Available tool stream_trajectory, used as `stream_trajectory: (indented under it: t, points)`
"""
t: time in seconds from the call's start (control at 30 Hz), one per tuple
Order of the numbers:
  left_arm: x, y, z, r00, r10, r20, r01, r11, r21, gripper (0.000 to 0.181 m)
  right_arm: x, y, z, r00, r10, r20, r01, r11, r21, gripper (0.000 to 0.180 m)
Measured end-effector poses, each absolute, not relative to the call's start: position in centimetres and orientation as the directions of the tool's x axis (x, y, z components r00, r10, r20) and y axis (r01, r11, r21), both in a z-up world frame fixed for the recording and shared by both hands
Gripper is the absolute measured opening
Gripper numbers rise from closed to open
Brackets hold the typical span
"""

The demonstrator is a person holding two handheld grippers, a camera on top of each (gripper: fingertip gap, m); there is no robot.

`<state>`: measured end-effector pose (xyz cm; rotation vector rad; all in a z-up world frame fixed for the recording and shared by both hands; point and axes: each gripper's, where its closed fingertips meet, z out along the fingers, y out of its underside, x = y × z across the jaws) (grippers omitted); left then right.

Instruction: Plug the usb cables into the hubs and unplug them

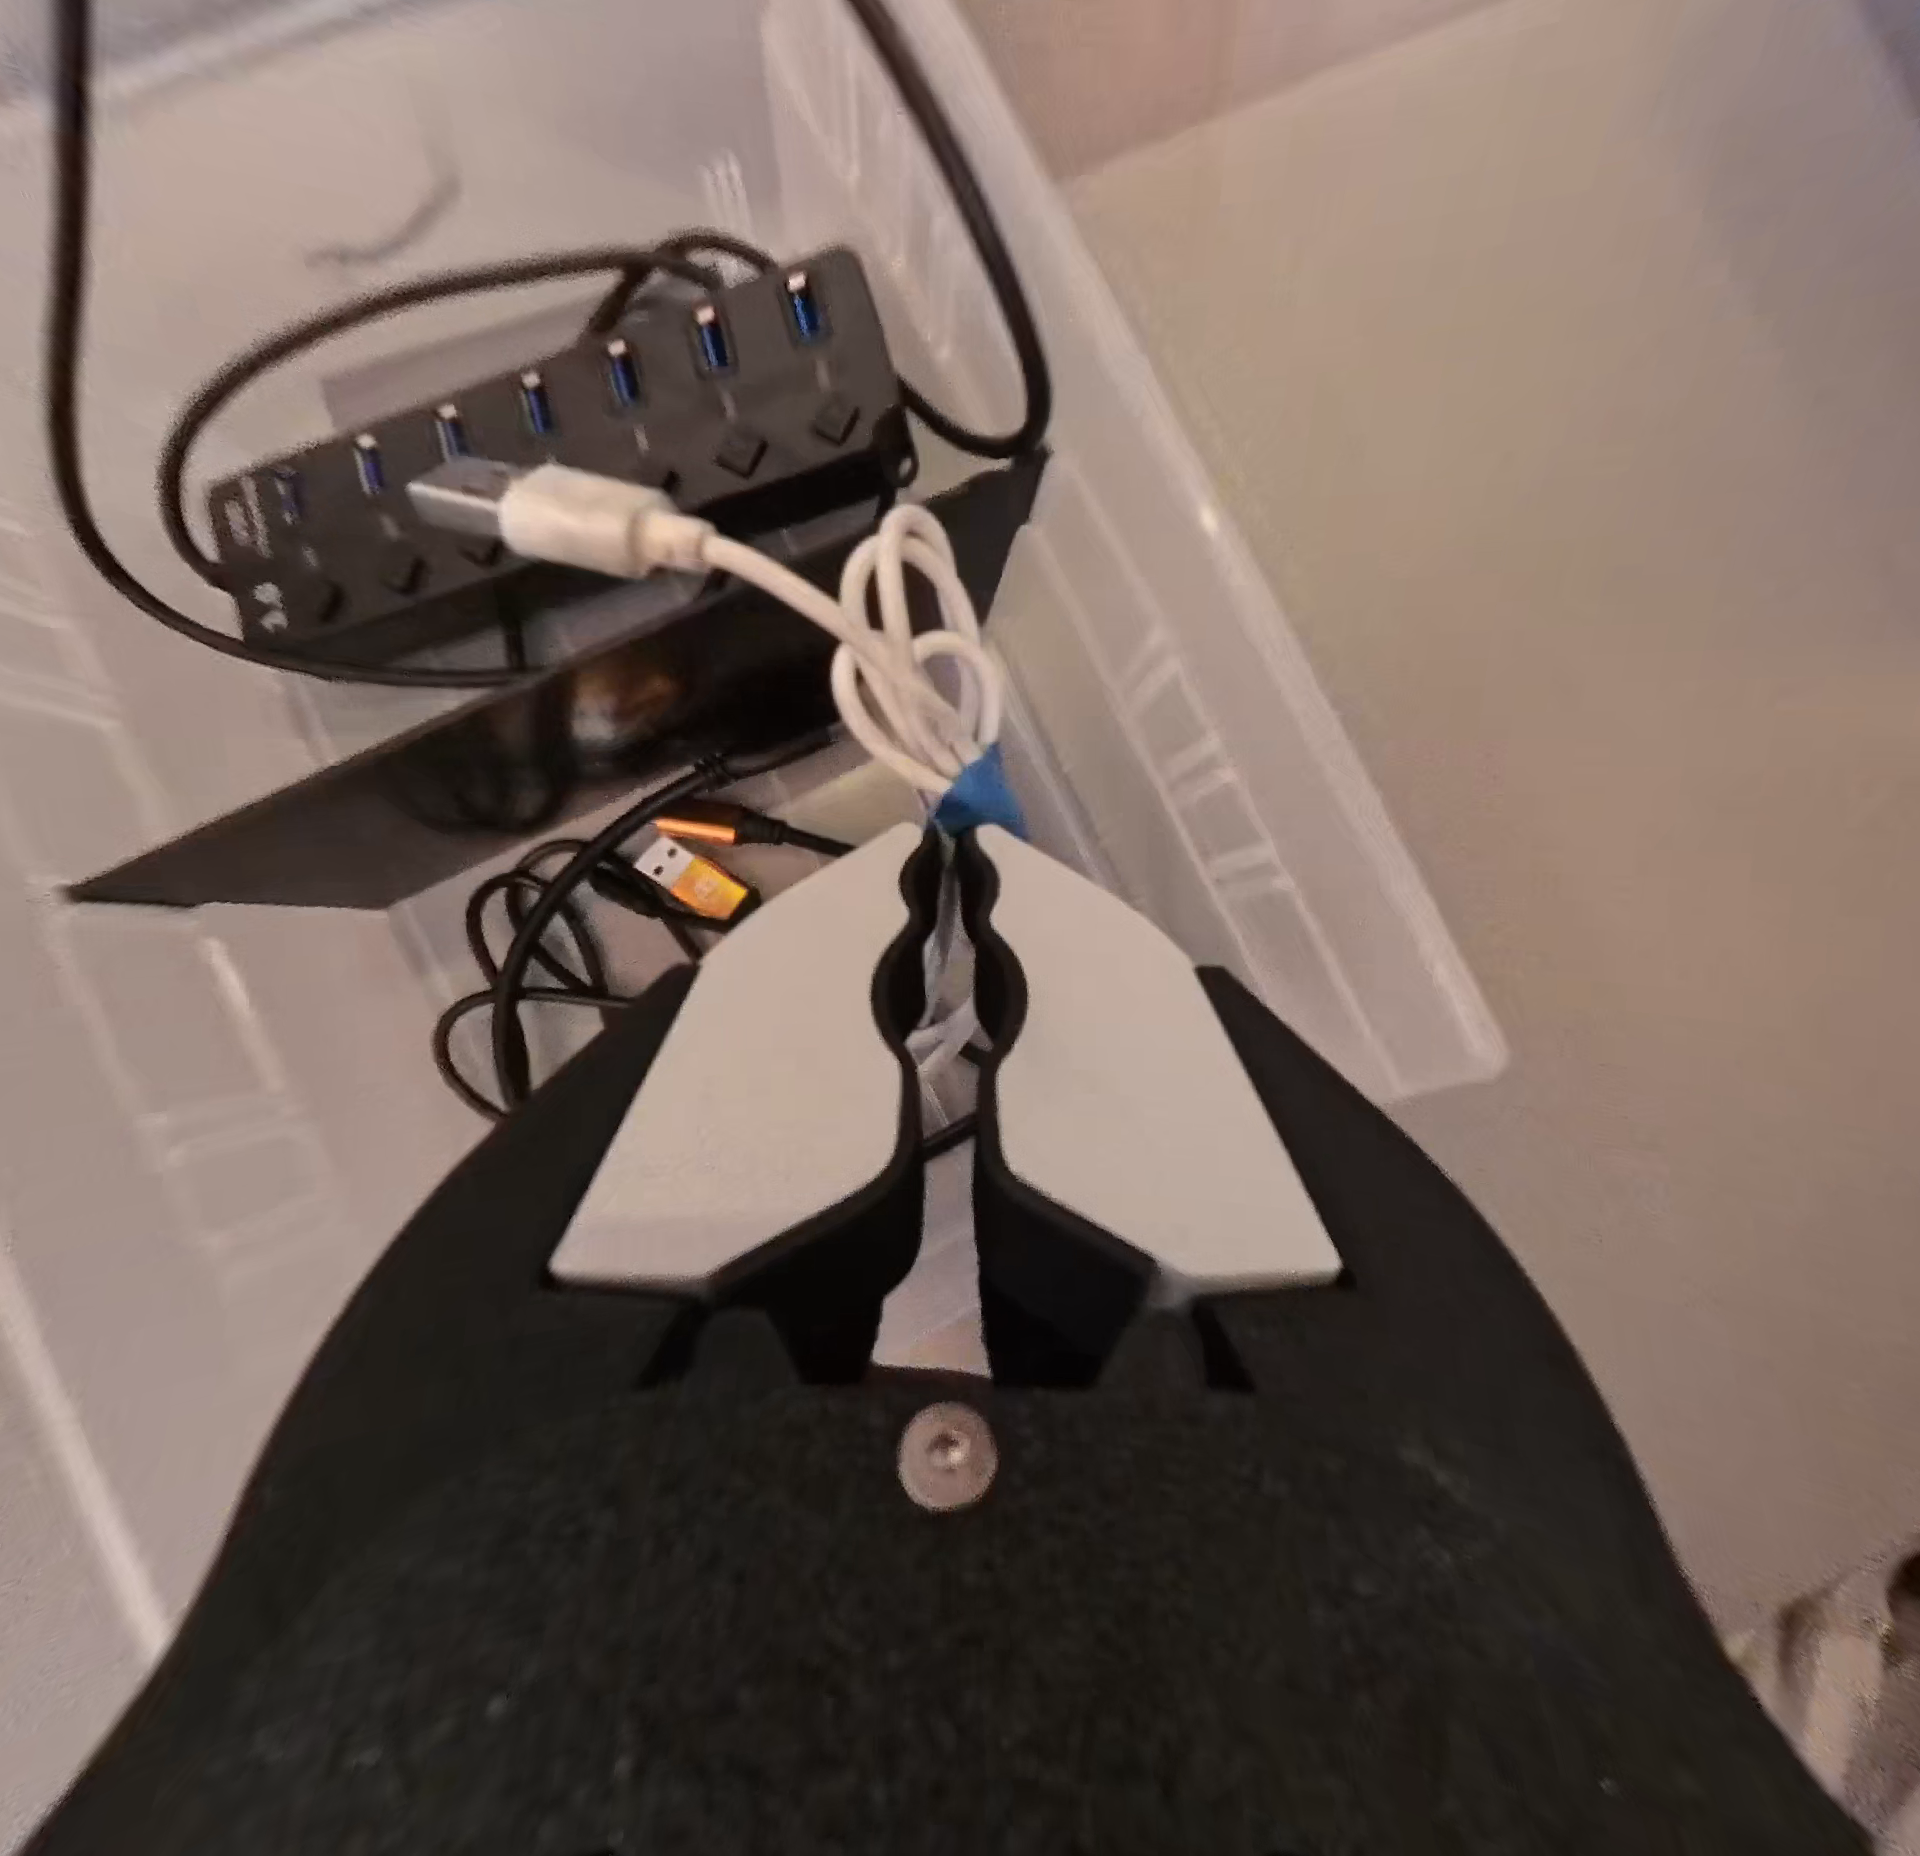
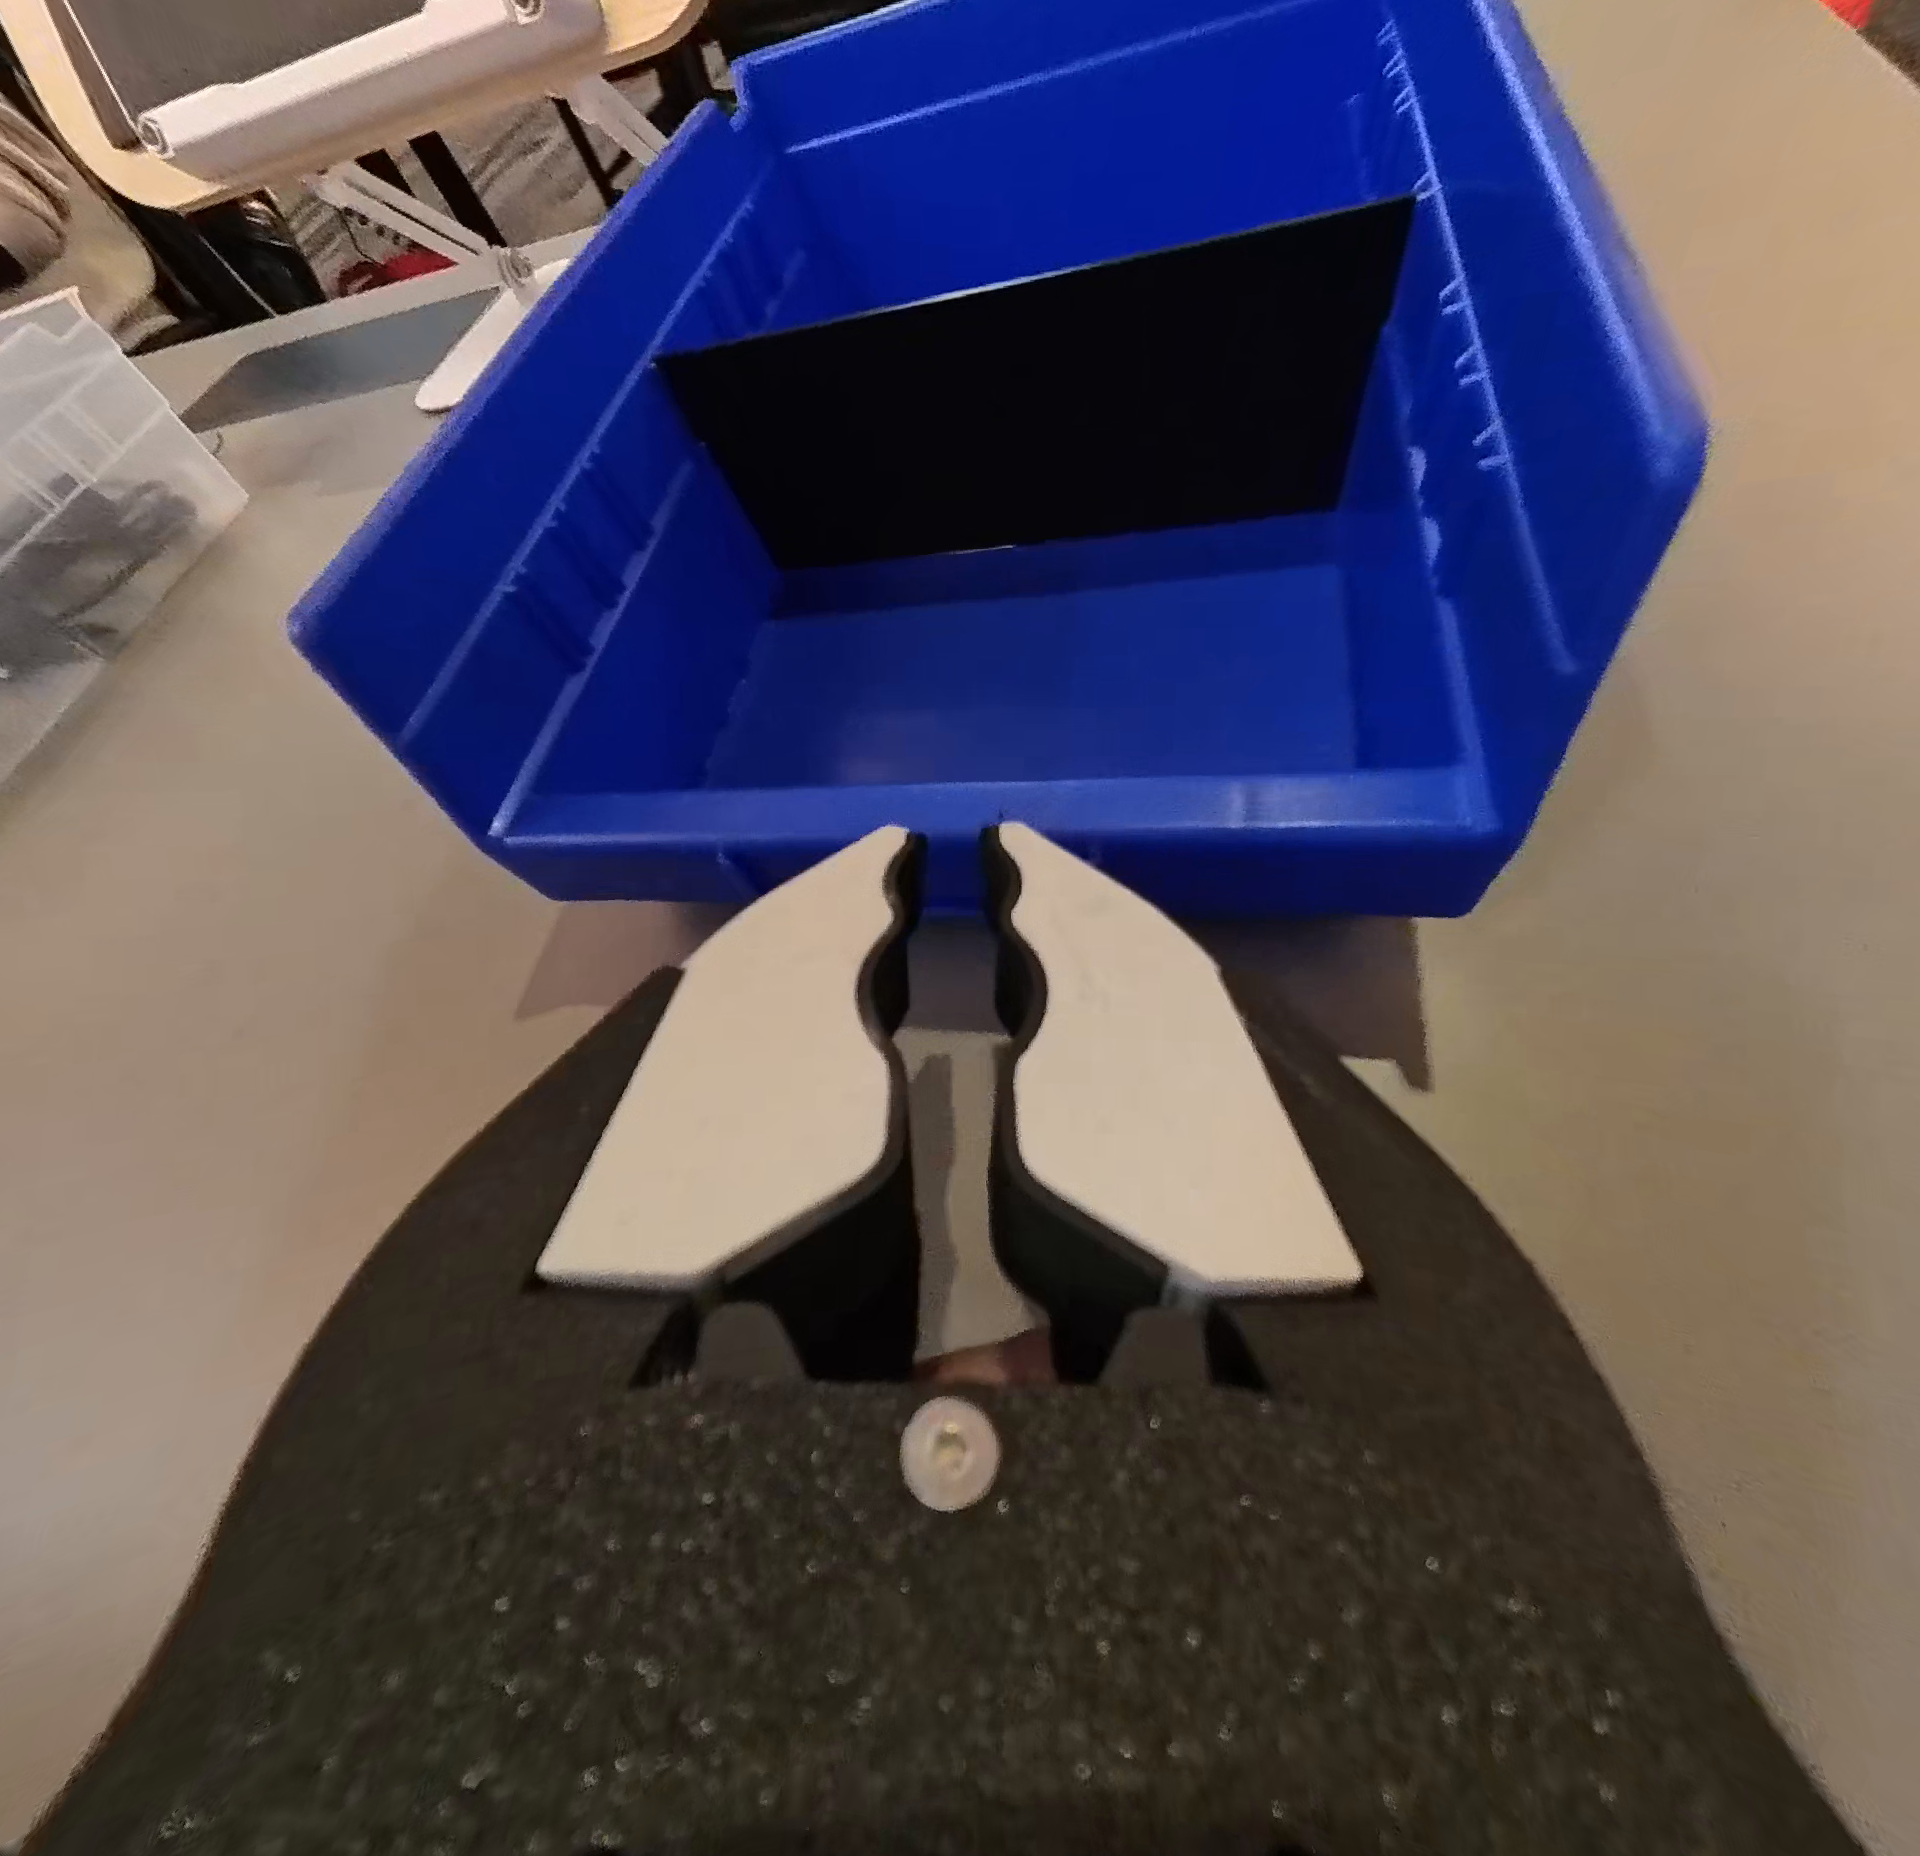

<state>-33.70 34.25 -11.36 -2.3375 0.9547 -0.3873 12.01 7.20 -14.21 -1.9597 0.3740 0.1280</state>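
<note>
Left gripper (image 1: 948, 850) nearest the lens, clamping a white cable (image 1: 914, 653) at its taped, coiled part; blue tape (image 1: 977, 788) showing just past the fingertips. Plug (image 1: 468, 502) dangling free beyond the coil, up and to the left of the gripper, hanging in front of the hub (image 1: 561, 435) and apparently not yet seated; contact with the hub face not determinable through the blur. Plug's long axis lying roughly along the hub's row of ports rather than pointing into one, so needing turning before insertion, by judgement. Hub sitting in a clear bin (image 1: 1195, 580), above a black divider (image 1: 343, 819), row of blue ports running from near left to far right. Orange plug (image 1: 698, 876) and a black cable (image 1: 520, 985) lying loose on the near side of the divider, just left of the fingertips.

Right gripper (image 2: 948, 850) slightly parted, holding nothing, facing a blue bin (image 2: 540, 601) on the table (image 2: 208, 954). No hub or cable visible in that view; left gripper being the nearer to the work.
</note>
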Motion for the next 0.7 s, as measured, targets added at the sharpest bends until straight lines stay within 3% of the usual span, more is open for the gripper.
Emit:
stream_trajectory:
  t: [0.03, 0.2, 0.33, 0.53, 0.7]
  points:
    - [-33.7, 33.8, -10.0, 0.690, -0.723, 0.033, -0.547, -0.550, -0.631, 0.003, 11.9, 7.2, -14.2, 0.943, -0.196, -0.267, -0.323, -0.365, -0.873, 0.010]
    - [-30.3, 29.2, -5.2, 0.492, -0.867, -0.082, -0.657, -0.308, -0.688, 0.003, 11.2, 6.9, -14.1, 0.956, -0.180, -0.230, -0.284, -0.378, -0.881, 0.009]
    - [-24.1, 23.0, -6.0, 0.340, -0.939, 0.043, -0.645, -0.266, -0.717, 0.003, 10.7, 6.7, -13.9, 0.959, -0.173, -0.223, -0.273, -0.376, -0.885, 0.009]
    - [-16.3, 15.6, -12.8, 0.293, -0.894, 0.340, -0.646, -0.447, -0.619, 0.003, 10.0, 6.4, -14.1, 0.966, -0.159, -0.204, -0.251, -0.392, -0.885, 0.008]
    - [-12.8, 13.4, -16.6, 0.350, -0.814, 0.464, -0.629, -0.571, -0.528, 0.003, 9.4, 6.3, -14.2, 0.969, -0.139, -0.205, -0.244, -0.400, -0.883, 0.008]
